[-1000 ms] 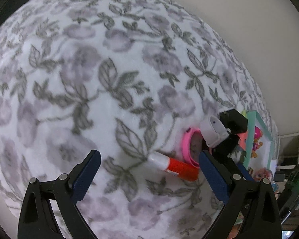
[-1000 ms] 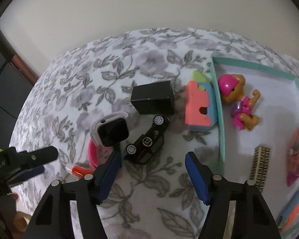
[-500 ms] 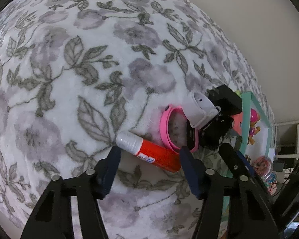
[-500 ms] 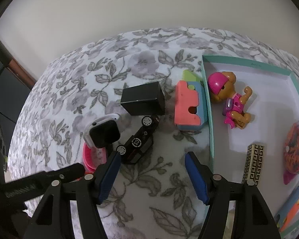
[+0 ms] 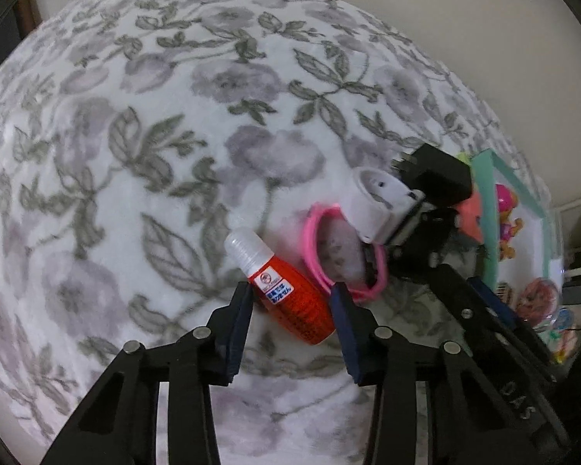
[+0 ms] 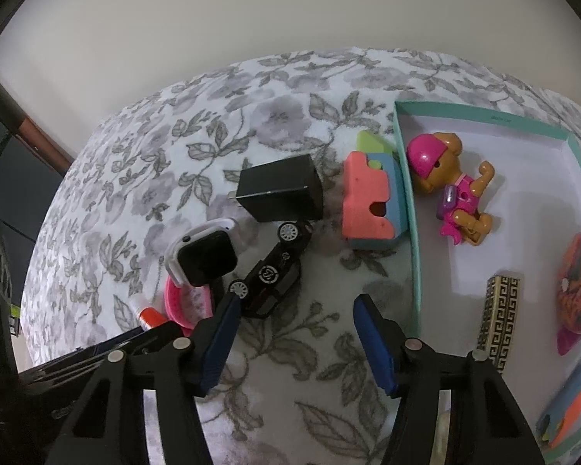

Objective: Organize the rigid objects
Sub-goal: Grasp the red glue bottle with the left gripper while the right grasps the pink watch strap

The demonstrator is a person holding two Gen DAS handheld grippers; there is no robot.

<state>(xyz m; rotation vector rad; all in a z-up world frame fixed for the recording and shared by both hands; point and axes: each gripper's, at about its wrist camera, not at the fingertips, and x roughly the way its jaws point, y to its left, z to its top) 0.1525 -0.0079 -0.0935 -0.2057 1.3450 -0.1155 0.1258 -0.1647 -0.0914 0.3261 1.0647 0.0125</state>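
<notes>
The small orange plastic bottle with a clear ribbed cap and a white-and-blue label [image 5: 286, 294] lay on its side on the grey-flowered fleece blanket [image 5: 174, 116], just beside the pink plastic ring [image 5: 342, 250] and on the side of that ring away from the teal-rimmed tray [image 6: 406, 201]. The left tongs [image 5: 292, 302] were closing around the bottle's lower body, the blue pads flanking it; whether both pads already pressed on it could not be told, so it did not yet read as a firm hold. The bottle looked light and stiff, with a smooth rounded wall that would likely slip or roll if pinched off-centre; the broad labelled body seemed the better place to take it, not the narrow cap. The soft blanket would probably let it sink a little under pressure. The right tongs [image 6: 296, 333] stood about half open and were narrowing with nothing between them, above the bare blanket between the ring and the tray, just short of the black toy car [image 6: 273, 271]. The white smartwatch [image 6: 203, 254] rested against the ring's far rim.
</notes>
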